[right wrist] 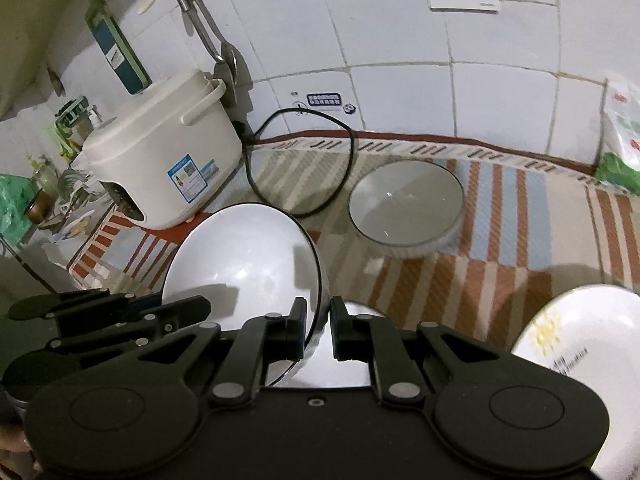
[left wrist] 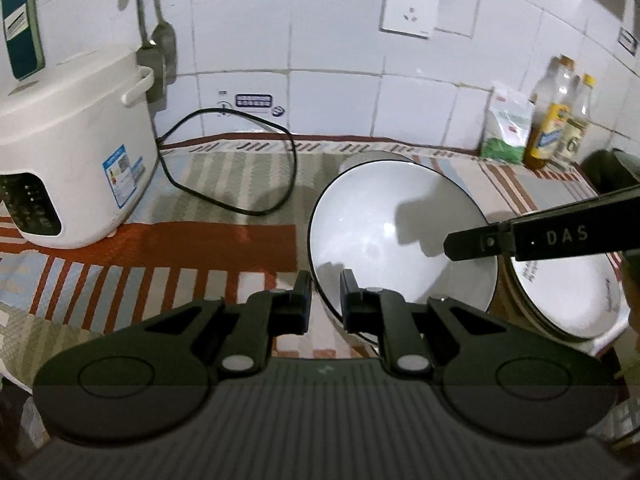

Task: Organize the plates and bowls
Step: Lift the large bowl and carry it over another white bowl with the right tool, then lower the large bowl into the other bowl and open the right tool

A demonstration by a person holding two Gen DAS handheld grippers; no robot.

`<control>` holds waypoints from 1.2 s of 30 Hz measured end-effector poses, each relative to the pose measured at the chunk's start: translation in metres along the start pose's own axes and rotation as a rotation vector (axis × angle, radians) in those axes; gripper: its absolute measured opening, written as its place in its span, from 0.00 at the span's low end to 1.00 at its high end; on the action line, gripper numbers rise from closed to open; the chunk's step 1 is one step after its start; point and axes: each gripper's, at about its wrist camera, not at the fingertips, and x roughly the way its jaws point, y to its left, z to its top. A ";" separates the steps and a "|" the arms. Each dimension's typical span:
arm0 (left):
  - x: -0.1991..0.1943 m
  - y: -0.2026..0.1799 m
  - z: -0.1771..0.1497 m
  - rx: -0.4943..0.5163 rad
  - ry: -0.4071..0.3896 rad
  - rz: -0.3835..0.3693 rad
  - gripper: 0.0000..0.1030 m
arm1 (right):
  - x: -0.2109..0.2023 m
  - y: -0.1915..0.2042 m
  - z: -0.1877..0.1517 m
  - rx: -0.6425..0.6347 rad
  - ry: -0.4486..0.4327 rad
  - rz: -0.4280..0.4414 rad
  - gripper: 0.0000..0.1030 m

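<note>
A white bowl with a dark rim (left wrist: pixel 396 236) is held tilted above the striped mat. My left gripper (left wrist: pixel 325 300) is shut on its near rim. My right gripper (right wrist: pixel 318 330) is shut on the opposite rim of the same bowl (right wrist: pixel 248 264); one of its fingers (left wrist: pixel 480 242) reaches in from the right in the left wrist view. A second, ribbed white bowl (right wrist: pixel 406 210) stands on the mat behind; only its top edge (left wrist: pixel 376 157) shows in the left wrist view. A white plate with printing (right wrist: pixel 580 360) lies at the right, also in the left wrist view (left wrist: pixel 568 292).
A white rice cooker (left wrist: pixel 72 152) stands at the left with its black cord (left wrist: pixel 288 184) looped on the mat. Oil bottles (left wrist: pixel 556 120) and a green-white bag (left wrist: pixel 508 128) stand by the tiled wall at the right. A wall socket (left wrist: pixel 410 6) is above.
</note>
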 end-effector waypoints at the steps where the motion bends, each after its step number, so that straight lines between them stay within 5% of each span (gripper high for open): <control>1: -0.002 -0.003 -0.001 0.008 0.003 -0.008 0.13 | -0.003 -0.002 -0.003 0.006 0.004 -0.005 0.15; 17: 0.028 -0.020 -0.023 0.008 0.053 -0.077 0.13 | 0.010 -0.036 -0.034 0.116 0.087 -0.050 0.15; 31: 0.041 -0.026 -0.026 0.009 0.098 -0.071 0.13 | 0.019 -0.027 -0.037 0.007 0.098 -0.156 0.14; 36: 0.043 -0.026 -0.024 0.012 0.089 -0.043 0.16 | 0.018 -0.026 -0.039 -0.012 0.072 -0.137 0.24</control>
